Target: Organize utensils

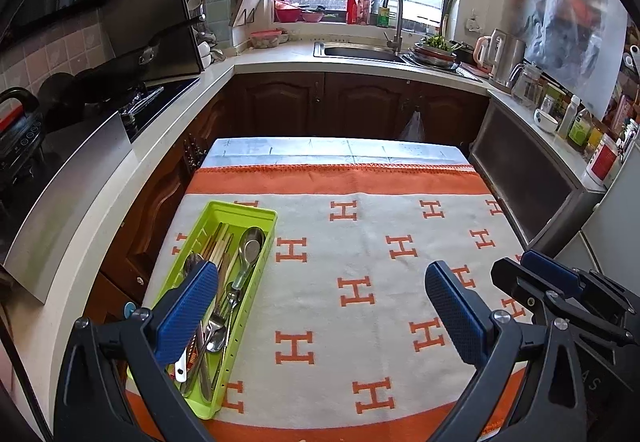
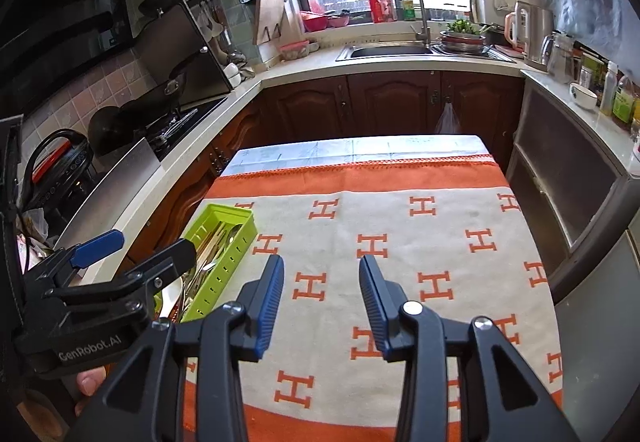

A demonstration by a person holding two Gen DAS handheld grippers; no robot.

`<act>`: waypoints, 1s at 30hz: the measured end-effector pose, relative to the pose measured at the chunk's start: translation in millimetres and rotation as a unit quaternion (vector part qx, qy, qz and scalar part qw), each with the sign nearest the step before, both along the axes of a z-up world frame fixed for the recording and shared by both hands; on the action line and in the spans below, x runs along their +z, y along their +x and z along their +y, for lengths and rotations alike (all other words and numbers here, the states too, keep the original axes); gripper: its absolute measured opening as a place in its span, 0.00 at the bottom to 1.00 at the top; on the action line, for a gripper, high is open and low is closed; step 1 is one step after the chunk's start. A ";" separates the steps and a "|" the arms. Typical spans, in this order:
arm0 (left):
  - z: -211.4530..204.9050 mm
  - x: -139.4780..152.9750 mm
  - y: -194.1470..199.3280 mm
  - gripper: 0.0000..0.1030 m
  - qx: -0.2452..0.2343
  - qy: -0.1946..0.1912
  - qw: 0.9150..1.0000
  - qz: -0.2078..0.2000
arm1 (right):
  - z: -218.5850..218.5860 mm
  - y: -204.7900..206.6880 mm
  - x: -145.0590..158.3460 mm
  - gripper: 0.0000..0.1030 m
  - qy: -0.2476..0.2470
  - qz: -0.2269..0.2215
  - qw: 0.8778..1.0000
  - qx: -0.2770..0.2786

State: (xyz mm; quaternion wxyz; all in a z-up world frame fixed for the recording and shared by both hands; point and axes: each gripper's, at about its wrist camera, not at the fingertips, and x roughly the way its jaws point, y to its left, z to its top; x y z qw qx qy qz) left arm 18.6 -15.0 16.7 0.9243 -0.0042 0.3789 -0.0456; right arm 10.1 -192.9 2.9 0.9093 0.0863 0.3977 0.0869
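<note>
Nearest in the left wrist view, the left gripper [image 1: 322, 306] is seen spread wide with nothing between its pads. The right gripper [image 2: 321, 302] is held partly open and empty over the patterned cloth [image 2: 400, 226]. Beyond, the green tray [image 1: 262, 220] lies at the cloth's left edge; only the left view shows a spoon [image 1: 252, 244] and chopsticks [image 1: 218, 246] inside it. A fingertip, probably a thumb [image 2: 90, 380], appears solely in the right view. Farthest, the sink [image 2: 386, 51] is seen under the window.
</note>
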 end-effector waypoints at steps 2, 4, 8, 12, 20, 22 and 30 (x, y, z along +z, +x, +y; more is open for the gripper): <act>-1.4 -0.1 -0.9 0.99 0.000 0.001 1.000 -0.001 | -2.7 -2.1 0.2 0.38 0.003 0.001 1.000 -0.003; -2.7 0.3 -1.6 0.99 0.003 0.004 1.000 0.000 | -6.0 -3.2 -0.1 0.38 0.006 0.002 1.000 -0.007; -6.2 2.0 -4.3 0.99 0.009 0.010 1.000 -0.002 | -7.8 -5.0 -2.6 0.38 0.011 0.008 1.000 -0.010; -9.6 2.9 -4.6 0.99 0.011 0.014 1.000 0.001 | -11.5 -5.7 -5.2 0.39 0.017 0.014 1.000 -0.014; -10.2 3.0 -5.9 0.99 0.012 0.013 1.000 0.001 | -13.7 -7.2 -5.2 0.38 0.011 0.016 1.000 -0.020; -9.5 3.0 -6.8 0.99 0.012 0.010 1.000 0.000 | -12.8 -8.4 -3.5 0.38 0.007 0.013 1.000 -0.022; -8.6 1.0 -10.0 0.99 0.019 0.012 1.000 0.001 | -11.6 -10.8 -1.8 0.39 0.006 0.012 1.000 -0.022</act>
